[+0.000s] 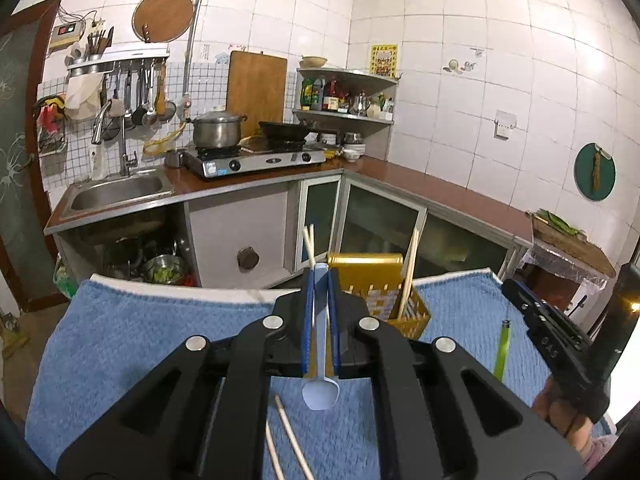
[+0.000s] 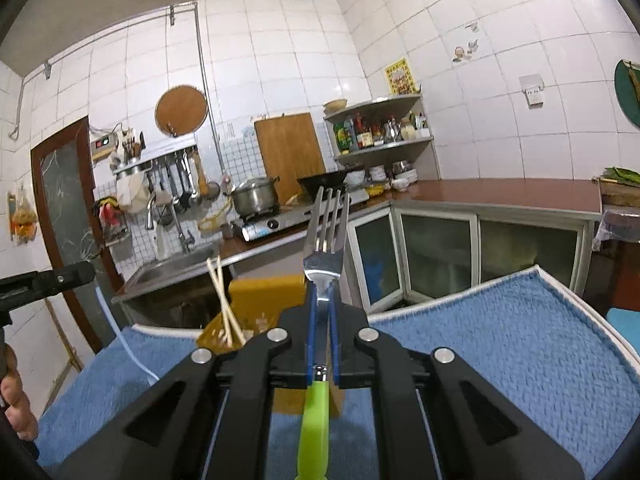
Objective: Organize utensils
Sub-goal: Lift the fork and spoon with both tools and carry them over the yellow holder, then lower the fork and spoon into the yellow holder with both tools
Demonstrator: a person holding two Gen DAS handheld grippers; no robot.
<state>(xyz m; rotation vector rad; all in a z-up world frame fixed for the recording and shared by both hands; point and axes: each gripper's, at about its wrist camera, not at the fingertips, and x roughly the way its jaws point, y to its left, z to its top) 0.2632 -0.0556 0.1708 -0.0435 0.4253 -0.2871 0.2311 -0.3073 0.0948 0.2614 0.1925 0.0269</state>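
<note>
My left gripper (image 1: 320,276) pinches a white spoon (image 1: 320,360) by its handle, bowl end hanging back toward the camera, above a blue towel (image 1: 132,340). My right gripper (image 2: 322,292) is clamped on a fork (image 2: 324,248) with a green handle, tines pointing forward and up. A yellow utensil holder (image 1: 368,276) stands on the towel just beyond both grippers, with chopsticks (image 1: 410,272) upright inside it. Two more chopsticks (image 1: 292,440) lie flat on the towel under my left gripper. A kitchen counter (image 1: 440,188) runs behind.
</note>
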